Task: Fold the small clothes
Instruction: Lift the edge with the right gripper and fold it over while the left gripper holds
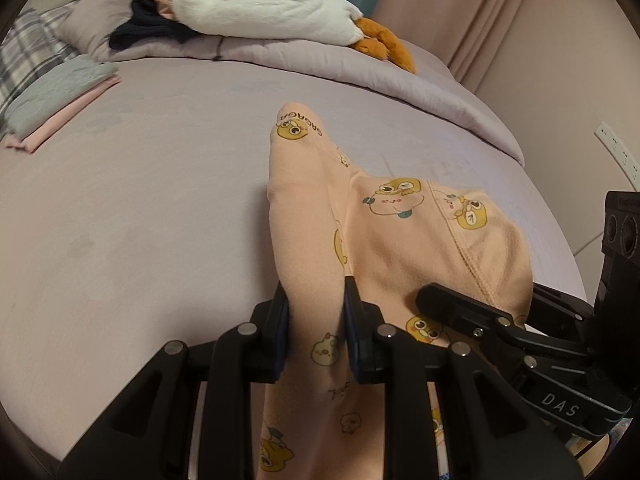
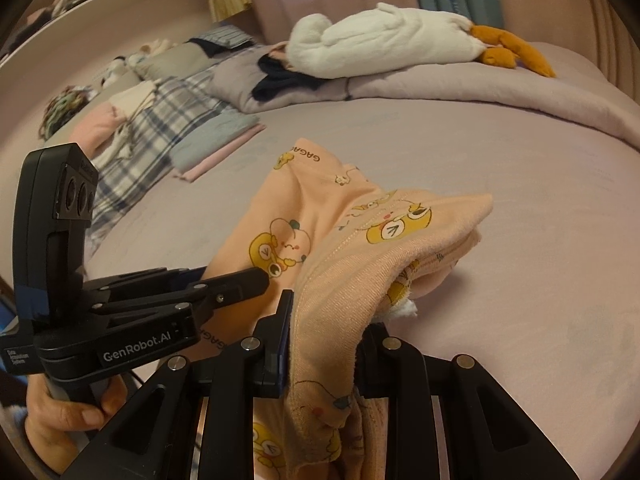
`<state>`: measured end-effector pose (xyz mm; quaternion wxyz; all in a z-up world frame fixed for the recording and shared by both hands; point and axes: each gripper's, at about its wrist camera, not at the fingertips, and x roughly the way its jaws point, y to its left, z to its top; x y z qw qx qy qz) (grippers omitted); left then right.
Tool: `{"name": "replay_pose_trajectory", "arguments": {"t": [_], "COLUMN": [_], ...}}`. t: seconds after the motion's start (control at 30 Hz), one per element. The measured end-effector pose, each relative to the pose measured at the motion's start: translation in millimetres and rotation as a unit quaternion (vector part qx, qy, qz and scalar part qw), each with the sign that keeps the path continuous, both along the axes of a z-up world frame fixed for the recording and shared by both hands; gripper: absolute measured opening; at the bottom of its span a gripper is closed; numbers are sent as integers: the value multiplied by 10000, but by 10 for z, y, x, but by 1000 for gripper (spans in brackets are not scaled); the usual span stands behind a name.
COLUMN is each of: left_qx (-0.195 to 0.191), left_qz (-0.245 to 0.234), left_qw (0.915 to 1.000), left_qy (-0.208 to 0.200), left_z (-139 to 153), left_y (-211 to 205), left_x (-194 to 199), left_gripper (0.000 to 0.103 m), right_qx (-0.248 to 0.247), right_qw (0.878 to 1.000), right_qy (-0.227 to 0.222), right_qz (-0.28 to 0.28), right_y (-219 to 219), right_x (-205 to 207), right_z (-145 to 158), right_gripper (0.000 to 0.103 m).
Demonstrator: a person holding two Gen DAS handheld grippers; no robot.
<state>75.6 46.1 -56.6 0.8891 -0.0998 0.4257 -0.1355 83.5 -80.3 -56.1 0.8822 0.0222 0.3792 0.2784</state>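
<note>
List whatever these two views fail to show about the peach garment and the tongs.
- Peach garment: its near end runs off the bottom edge of both views, behind the tongs' linkages.
- Right tongs: right wrist view, draped cloth covers the right-hand pad.
- Garment type: bunched folds hide its outline.

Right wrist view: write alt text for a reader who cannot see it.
The right gripper clamps a peach cartoon-print garment above a lilac bed; the left gripper grips the same garment alongside. A white plush toy lies on the bedding behind, folded clothes to the left.
</note>
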Motion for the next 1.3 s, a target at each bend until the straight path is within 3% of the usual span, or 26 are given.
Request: {"name": "replay_pose_trajectory", "arguments": {"t": [0.47,1.3], "left_qx": [-135,-377], "left_qz": [328,317], "left_qw": [9994,9987], "left_qy": [-31,-132], "left_z": [-18,-26], "left_y": [284,497], "left_x": [-221,97], "left_gripper": [23,23], "right_qx": [-59,-201], "right_qw": [9995,9993], "right_qy": [-71,-178], "right_qz": [316,251], "right_y": [313,531], "right_x": [-109,55], "right_z": [-3,47], "right_gripper": [27,27]}}
